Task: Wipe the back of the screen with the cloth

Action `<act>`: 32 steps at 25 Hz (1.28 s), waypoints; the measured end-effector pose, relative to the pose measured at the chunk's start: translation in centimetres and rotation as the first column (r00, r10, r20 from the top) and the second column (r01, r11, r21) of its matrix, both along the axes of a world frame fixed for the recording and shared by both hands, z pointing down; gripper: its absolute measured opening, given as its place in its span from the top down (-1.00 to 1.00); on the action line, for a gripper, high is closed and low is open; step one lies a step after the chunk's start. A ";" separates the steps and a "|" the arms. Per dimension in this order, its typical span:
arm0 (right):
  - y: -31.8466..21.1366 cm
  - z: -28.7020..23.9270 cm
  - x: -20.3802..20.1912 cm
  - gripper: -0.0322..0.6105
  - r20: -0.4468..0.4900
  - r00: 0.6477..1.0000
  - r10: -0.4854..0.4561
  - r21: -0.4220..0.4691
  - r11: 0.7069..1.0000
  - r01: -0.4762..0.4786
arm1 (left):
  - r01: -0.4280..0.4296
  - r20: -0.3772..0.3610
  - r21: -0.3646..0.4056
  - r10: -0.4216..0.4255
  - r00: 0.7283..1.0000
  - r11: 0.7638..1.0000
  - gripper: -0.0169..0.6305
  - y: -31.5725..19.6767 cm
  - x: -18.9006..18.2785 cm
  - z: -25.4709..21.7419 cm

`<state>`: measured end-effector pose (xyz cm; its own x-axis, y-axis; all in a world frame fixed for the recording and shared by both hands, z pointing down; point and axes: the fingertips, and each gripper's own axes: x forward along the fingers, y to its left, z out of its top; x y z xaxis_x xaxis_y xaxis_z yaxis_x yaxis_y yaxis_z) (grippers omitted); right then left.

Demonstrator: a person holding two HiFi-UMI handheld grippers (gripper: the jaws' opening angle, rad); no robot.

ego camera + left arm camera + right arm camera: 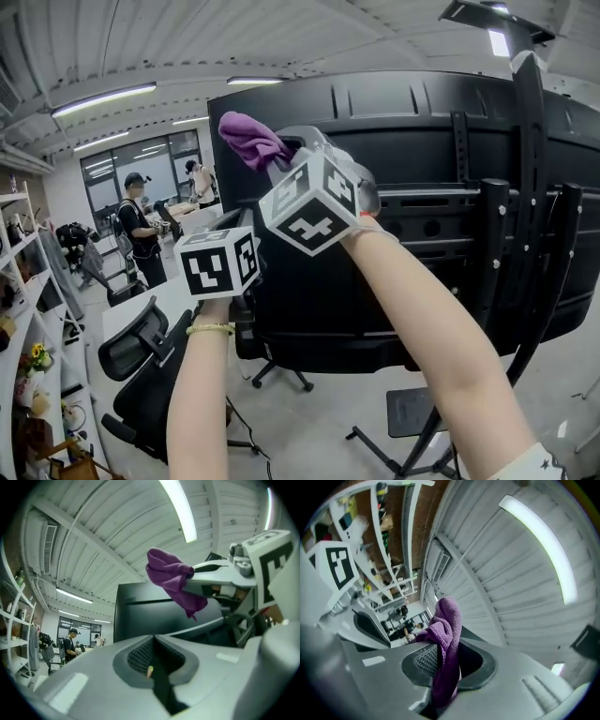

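Observation:
The screen's black back (412, 141) fills the right of the head view, mounted on a black stand (530, 187). A purple cloth (251, 139) is bunched in front of its upper left corner. My right gripper (281, 152) is shut on the cloth and raised high; in the right gripper view the cloth (446, 639) hangs pinched between the jaws (443, 665). My left gripper (225, 230) is lower and to the left, near the screen's left edge. Its jaws (152, 660) are shut with nothing in them. From there the cloth (173, 581) shows above the screen (140, 611).
Black office chairs (141, 352) stand below the left gripper. Shelves (19, 281) line the far left. Two people (139, 225) are at desks in the background. The stand's legs (394, 450) spread over the floor. Ceiling light strips (180, 513) run overhead.

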<state>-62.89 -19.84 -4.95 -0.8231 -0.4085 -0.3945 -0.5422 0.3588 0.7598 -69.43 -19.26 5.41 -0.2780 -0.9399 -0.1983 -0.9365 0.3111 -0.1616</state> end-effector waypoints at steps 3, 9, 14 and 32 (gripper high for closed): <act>-1.7 -1.4 -1.6 0.73 -0.067 0.986 0.151 0.105 0.984 -0.143 | -0.014 -0.009 0.017 0.015 1.000 1.000 0.92 -0.2 -1.3 -0.9; -5.4 3.9 -4.0 0.72 -0.177 0.947 0.268 0.074 0.963 -0.258 | -0.016 -0.039 -0.019 0.015 0.999 1.000 0.92 -0.5 -3.3 3.3; -5.1 11.1 -4.9 0.72 -0.231 0.927 0.297 0.077 0.955 -0.287 | -0.036 -0.086 -0.058 0.031 0.996 0.998 0.92 0.0 -4.2 9.1; -5.8 44.4 1.2 0.72 -0.476 0.848 0.233 -0.171 0.921 -0.349 | -0.123 -0.181 -0.192 0.088 0.980 0.974 0.92 1.9 1.3 29.7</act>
<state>-61.73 -25.61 39.42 -0.7129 -0.6906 0.1218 -0.2816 0.4410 0.8522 -68.14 -17.38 35.11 -0.1887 -0.9812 0.0394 -0.9813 0.1869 -0.0464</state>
